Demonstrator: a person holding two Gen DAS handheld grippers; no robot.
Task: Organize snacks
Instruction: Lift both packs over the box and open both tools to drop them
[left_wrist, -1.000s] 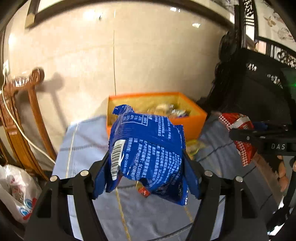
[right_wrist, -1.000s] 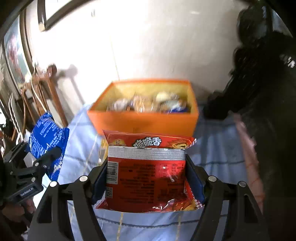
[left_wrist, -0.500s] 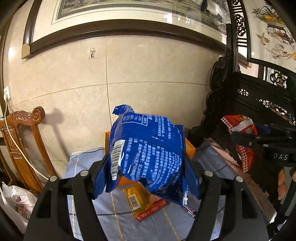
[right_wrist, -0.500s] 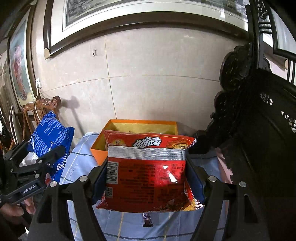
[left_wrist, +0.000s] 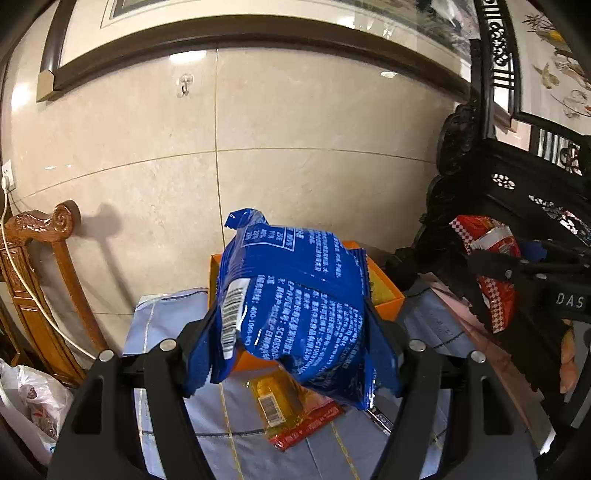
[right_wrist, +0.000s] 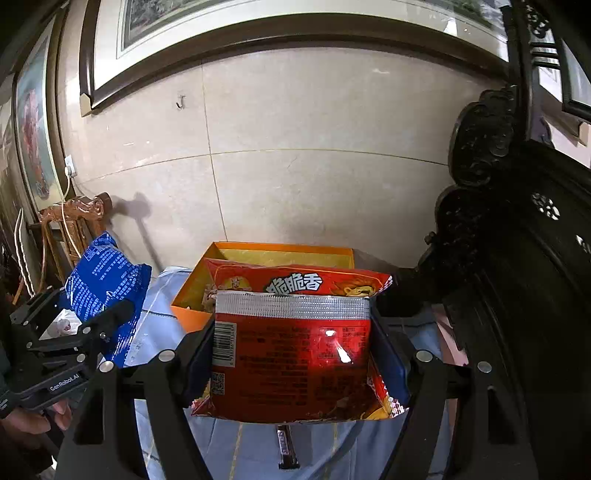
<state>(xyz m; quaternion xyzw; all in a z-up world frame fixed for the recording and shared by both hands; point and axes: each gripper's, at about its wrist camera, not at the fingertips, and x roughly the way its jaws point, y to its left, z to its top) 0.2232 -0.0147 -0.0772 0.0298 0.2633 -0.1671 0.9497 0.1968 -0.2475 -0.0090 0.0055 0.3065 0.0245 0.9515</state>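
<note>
Lifting both packets higher than a second earlier, you kept your left gripper (left_wrist: 291, 332) clamped on the blue snack bag (left_wrist: 295, 306) and your right gripper (right_wrist: 291, 350) clamped on the red snack packet (right_wrist: 291, 354). The orange box (right_wrist: 192, 295) sat lower in both views, behind the packets, on the blue-clothed worktop (left_wrist: 166, 325), where a yellow packet (left_wrist: 280, 402) lay.

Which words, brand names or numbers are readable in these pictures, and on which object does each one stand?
"脆脆香": top flap of the red snack bag held in the right gripper.
"GenRobot.AI": body of the left gripper, seen from the right wrist.
"DAS": body of the right gripper, seen from the left wrist; the rest is cut off.
"400-1060-86...": blue snack bag, beside its barcode; the ending is unclear.
Other fine print on both bags: too small to read.
</note>
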